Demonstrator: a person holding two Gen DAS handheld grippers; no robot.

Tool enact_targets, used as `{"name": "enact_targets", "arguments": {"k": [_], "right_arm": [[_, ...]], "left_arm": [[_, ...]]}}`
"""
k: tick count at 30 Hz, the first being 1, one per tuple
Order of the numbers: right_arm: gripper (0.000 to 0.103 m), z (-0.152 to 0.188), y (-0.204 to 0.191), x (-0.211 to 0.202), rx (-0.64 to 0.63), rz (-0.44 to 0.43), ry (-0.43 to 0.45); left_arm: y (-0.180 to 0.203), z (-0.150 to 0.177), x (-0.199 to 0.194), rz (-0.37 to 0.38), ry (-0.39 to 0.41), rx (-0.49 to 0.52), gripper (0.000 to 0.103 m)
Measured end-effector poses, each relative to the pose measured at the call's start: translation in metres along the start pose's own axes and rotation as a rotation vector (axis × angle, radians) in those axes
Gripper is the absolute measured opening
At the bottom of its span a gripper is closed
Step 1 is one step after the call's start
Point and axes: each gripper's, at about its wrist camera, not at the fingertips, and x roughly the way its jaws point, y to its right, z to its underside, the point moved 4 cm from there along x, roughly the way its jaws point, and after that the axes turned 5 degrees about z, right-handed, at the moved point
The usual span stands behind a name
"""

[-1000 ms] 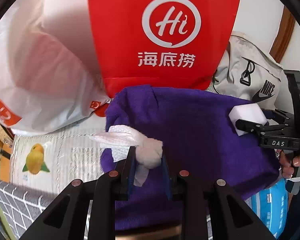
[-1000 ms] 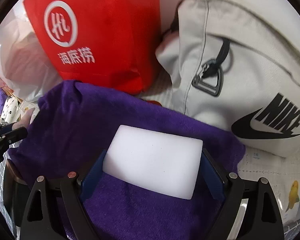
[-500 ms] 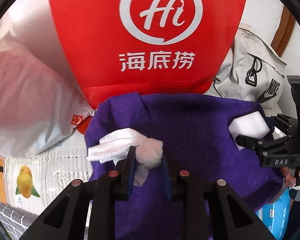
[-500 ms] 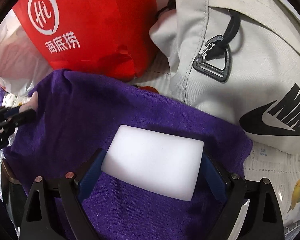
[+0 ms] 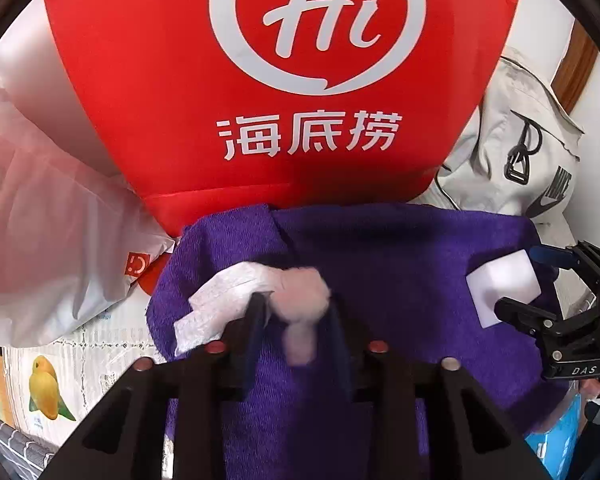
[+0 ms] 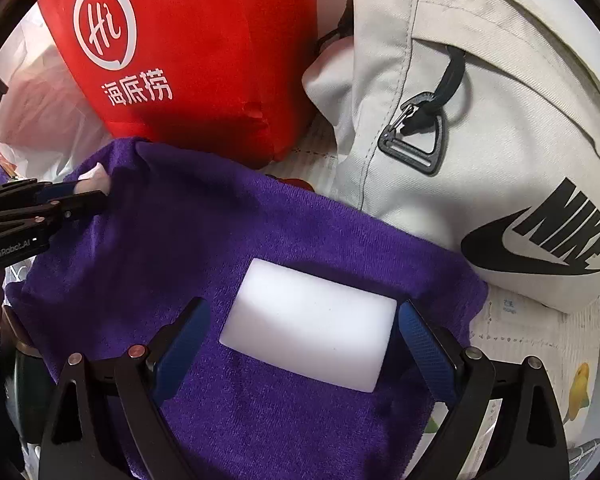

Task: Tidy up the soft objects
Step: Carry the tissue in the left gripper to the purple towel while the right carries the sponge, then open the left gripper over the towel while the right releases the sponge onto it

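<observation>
**Q:** what kind of place r u in?

**Me:** looks like someone's home tbh, def not a lab or shop. Right in front of me there's a red Haidilao takeaway bag, a grey Nike backpack and a crinkly white plastic bag all piled together. Underneath is a printed mat w/ yellow fruit pics, plus a purple towel. Wood door trim against a white wall too. Which room, idk.
</observation>
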Motion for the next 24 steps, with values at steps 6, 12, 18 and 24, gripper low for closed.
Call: {"name": "enact_targets", "arguments": {"k": [6,12,18,24], "right_arm": [[0.094,0.003,0.003,0.0,0.005,0.021,-0.01],[0.093,0.007,0.002,-0.012,0.018,0.006,-0.001],[0.091,0.016,0.011,-0.039,0.047,0.012,0.043],[0.091,0.035,0.01,-0.075,0.05,0.007,0.088]], "left_arm": [[0.006,-0.001,-0.002,-0.019,0.023,-0.002,0.068],[0.003,0.006,-0.009,-0.096,-0.013,-0.014,0.069],[0.008,0.023,-0.044,-0.115,0.056,-0.002,0.069],[0.022,0.055,-0.084,-0.115,0.101,0.035,0.069]]}}
